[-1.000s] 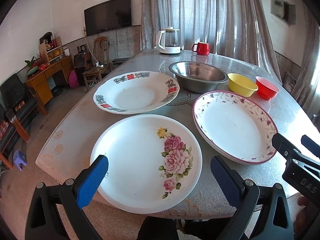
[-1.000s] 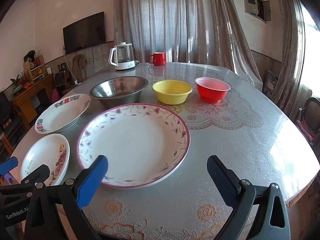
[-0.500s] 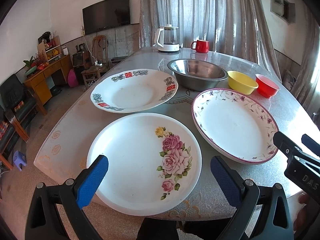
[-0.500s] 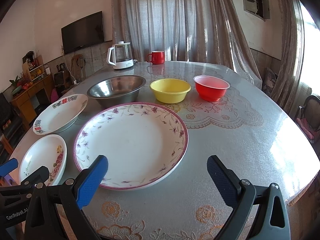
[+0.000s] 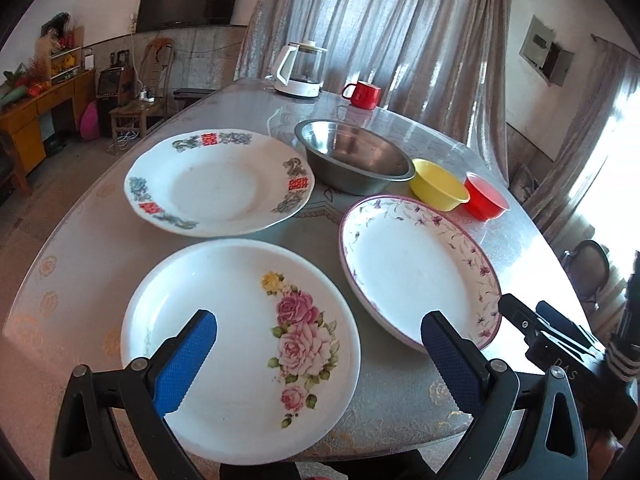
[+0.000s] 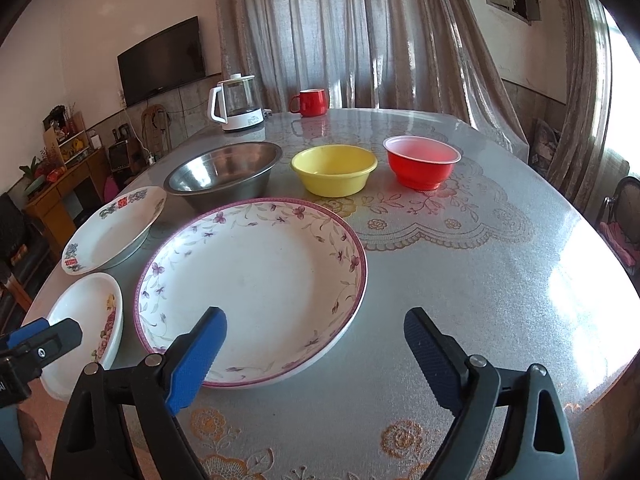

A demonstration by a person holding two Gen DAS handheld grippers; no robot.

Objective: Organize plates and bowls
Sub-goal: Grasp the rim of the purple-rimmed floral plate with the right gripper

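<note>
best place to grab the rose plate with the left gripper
Take the rose plate by its near rim, coming in low from the table's front edge. That rim overhangs the edge, so one finger can slip beneath. The left gripper hovers open above it.

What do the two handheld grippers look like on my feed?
Both match: the left gripper and right gripper have black plastic frames with silver pivot screws and ribbed blue pads on the jaws. White lettering marks each body's side.

yellow bowl (image 6: 334, 174), red bowl (image 6: 421, 161), rose-patterned plate (image 5: 240, 346)
</note>
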